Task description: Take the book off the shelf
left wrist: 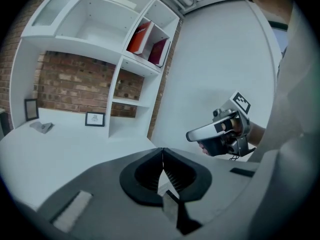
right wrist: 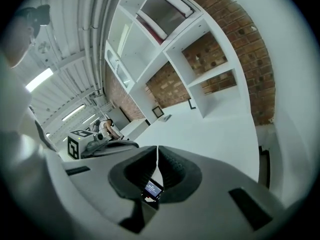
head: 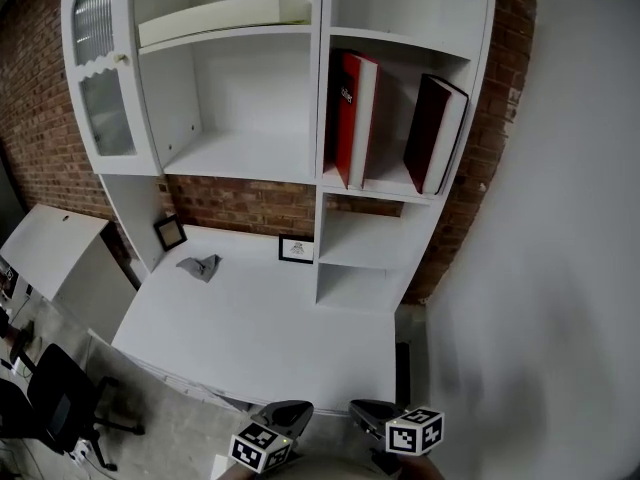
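Note:
A red book (head: 355, 118) stands upright in the right-hand compartment of the white shelf unit (head: 320, 183). A dark red book (head: 435, 133) leans against the wall of that same compartment. Both show small in the left gripper view, the red book (left wrist: 140, 38) and the dark red book (left wrist: 159, 51). My left gripper (head: 290, 410) and right gripper (head: 368, 409) hang low at the desk's near edge, far below the books. The left gripper (left wrist: 163, 156) is shut and holds nothing. The right gripper (right wrist: 158, 154) is also shut and holds nothing.
A white desk (head: 260, 328) spreads below the shelves, with a grey cloth (head: 200, 266) and two small framed pictures (head: 170, 232) (head: 296, 249) at its back. A long white box (head: 225, 18) lies on the upper shelf. A glass-fronted door (head: 100, 68) stands open at left. An office chair (head: 50, 398) is at lower left.

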Motion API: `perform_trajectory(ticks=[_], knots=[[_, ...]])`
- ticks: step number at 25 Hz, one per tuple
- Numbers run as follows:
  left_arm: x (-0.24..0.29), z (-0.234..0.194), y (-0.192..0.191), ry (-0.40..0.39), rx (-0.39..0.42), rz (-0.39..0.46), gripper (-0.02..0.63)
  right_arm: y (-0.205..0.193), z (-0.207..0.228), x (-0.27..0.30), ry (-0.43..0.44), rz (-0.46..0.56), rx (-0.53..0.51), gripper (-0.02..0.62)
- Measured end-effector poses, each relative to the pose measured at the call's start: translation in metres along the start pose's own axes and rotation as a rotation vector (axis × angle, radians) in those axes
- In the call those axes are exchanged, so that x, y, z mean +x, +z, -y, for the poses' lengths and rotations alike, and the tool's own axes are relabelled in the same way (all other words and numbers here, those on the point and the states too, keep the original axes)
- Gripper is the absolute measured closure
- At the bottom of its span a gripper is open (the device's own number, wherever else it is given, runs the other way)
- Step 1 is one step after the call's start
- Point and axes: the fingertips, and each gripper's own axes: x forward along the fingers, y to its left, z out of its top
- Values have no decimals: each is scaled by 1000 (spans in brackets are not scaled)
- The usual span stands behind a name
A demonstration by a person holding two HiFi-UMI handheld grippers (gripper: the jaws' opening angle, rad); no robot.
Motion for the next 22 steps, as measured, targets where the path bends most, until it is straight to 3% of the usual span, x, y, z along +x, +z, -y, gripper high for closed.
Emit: perform_trajectory(ticks=[14,22], knots=[[-59,-119,15,-41,-83,67,601,100,-30,85,-125,124,-90,589],[-72,-151,15,-71,-80,70,601,211,-29,61,-280,381,-204,589]])
